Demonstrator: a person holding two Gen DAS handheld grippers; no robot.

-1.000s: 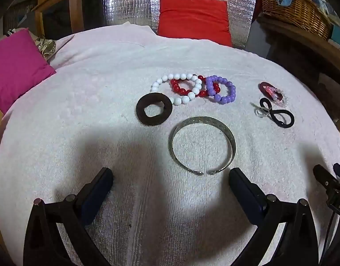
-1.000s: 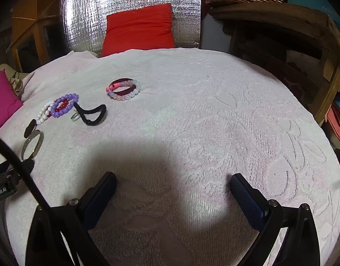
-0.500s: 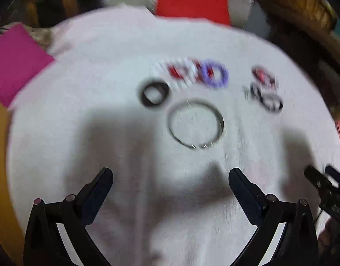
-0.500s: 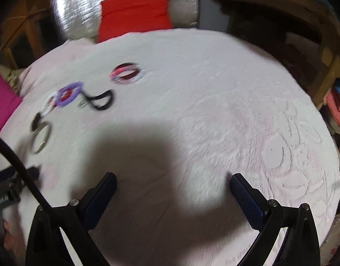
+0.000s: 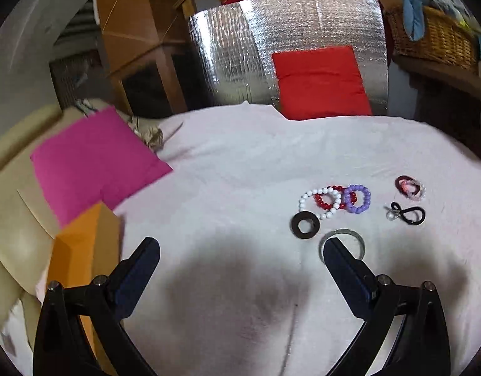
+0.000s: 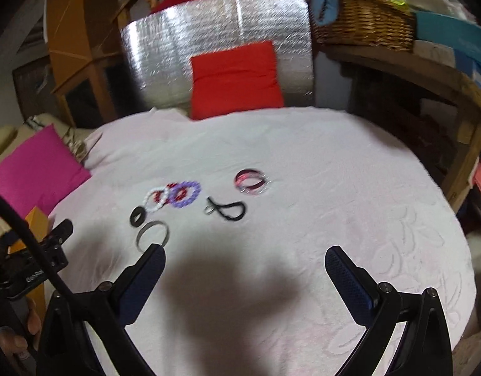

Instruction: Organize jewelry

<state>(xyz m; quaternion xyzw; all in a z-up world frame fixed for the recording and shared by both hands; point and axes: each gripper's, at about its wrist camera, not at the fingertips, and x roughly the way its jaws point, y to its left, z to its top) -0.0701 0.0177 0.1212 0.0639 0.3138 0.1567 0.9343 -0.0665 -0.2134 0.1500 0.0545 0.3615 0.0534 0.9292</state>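
The jewelry lies loose on the white cloth: a metal cuff [image 5: 342, 244], a black ring [image 5: 305, 225], overlapping white, red and purple bead bracelets [image 5: 334, 202], a black tie [image 5: 408, 214] and a pink bracelet [image 5: 409, 186]. Nothing looks sorted yet; the next move calls for a descent onto one piece. Left tongs [image 5: 240, 258] and right tongs [image 6: 243, 264] both stand wide and empty, the cuff just beyond a fingertip of each.

A: What is showing on the left gripper [image 5: 241, 249]?

B: Black angular arms are carrying dark blue textured pads [image 5: 342, 261], with silver screws sitting at the joints.

A: And the right gripper [image 6: 244, 257]?

B: The same build is showing. Beside it, a black cable [image 6: 27, 244] is curving past, and bare skin is peeking in at the edge.
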